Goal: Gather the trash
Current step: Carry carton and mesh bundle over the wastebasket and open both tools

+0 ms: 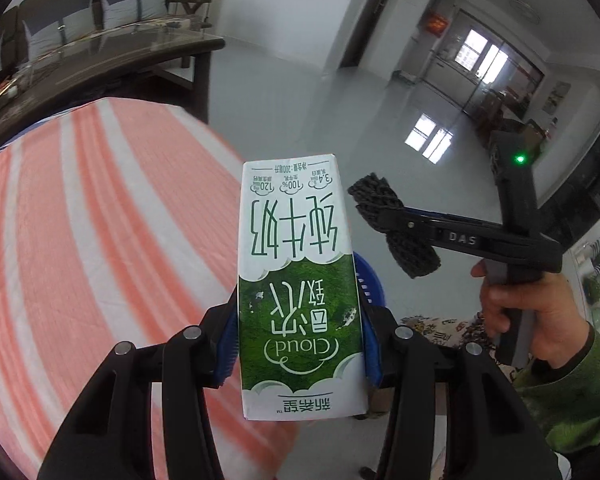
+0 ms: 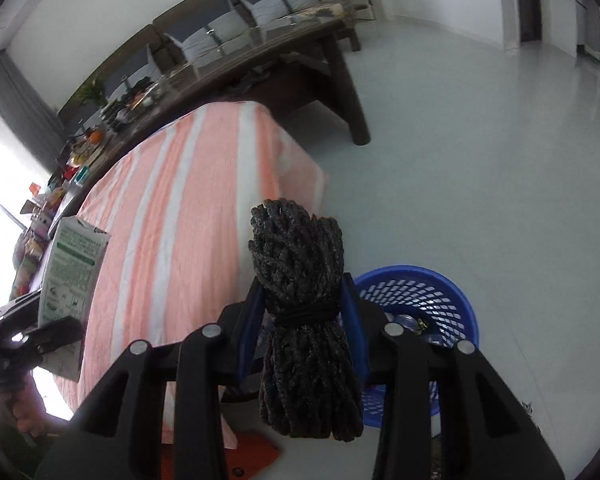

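Left wrist view: the left tongs [image 1: 298,344] pinch a green-and-white milk carton [image 1: 298,280] held upright in the air beside the striped bench [image 1: 100,220], while the right tongs [image 2: 306,312] clamp a bundle of dark cord [image 2: 304,320]. Both pieces are off the bench, so the step in hand appears to be the carry. The blue mesh basket [image 2: 452,292] sits on the floor just beyond the cord; the next move calls for bringing each load over its rim before releasing.
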Motion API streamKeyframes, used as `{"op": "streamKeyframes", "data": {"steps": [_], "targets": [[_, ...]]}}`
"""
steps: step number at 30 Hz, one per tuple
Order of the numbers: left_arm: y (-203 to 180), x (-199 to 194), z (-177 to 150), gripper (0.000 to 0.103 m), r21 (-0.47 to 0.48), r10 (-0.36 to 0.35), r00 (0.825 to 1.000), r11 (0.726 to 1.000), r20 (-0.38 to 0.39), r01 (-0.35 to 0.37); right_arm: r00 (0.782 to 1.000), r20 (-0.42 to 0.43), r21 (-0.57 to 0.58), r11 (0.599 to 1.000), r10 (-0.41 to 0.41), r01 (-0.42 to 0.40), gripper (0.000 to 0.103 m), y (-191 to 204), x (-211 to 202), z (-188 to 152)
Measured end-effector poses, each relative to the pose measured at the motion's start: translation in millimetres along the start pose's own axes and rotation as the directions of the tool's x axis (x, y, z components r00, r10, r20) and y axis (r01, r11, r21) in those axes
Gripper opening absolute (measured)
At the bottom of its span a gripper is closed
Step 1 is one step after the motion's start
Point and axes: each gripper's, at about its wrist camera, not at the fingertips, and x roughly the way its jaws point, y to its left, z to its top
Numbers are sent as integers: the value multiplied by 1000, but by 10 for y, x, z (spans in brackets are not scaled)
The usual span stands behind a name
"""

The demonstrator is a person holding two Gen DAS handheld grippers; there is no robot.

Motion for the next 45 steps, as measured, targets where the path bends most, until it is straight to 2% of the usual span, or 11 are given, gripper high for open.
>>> {"op": "streamKeyframes", "data": {"steps": [8, 20, 21, 22, 24, 27, 32, 36, 39, 43, 45], "targets": [[-620, 968, 45, 49, -33, -34, 996, 999, -83, 32, 999, -8, 158, 987, -42, 43, 37, -911, 102, -276], [-669, 2028, 63, 55, -48, 11, 988, 999, -153, -18, 999, -1, 342, 939, 41, -39, 41, -1474, 507, -470], [-668, 2096, 74, 62, -44, 17, 988, 999, -154, -24, 999, 2, 355, 933, 54, -52, 49, -1525, 553, -480], [-668, 2154, 88, 74, -39, 28, 988, 999, -150, -34, 999, 11, 370, 928, 51, -52, 69, -1597, 564, -516], [-671, 2208, 123, 79, -30, 46, 990, 998, -132, -50, 999, 34, 395, 918, 32, -43, 77, -1670, 554, -567], [-714, 2129, 149, 89, -28, 55, 994, 998, -94, -58, 999, 48, 433, 901, 5, -25, 82, -1772, 424, -629], [-886, 1547, 34, 98, 32, 101, 994, 994, 42, -103, 989, 81, 334, 938, -128, 94, 98, -1586, -27, -625], [-1098, 984, -217, 98, 80, 225, 954, 966, 200, -245, 974, 141, 266, 955, -175, 133, 98, -1349, -469, -786], [-1247, 775, -326, 98, 153, 252, 952, 948, 172, -279, 956, 198, 174, 967, -219, 185, 98, -1044, -757, -966], [-1297, 519, -436, 98, 135, 334, 914, 919, 228, -370, 904, 291, 171, 946, -314, 274, 98, -756, -1085, -1203], [-1300, 449, -445, 98, 119, 317, 921, 930, 224, -349, 892, 291, 177, 936, -346, 305, 98, -707, -1107, -1230]]}}
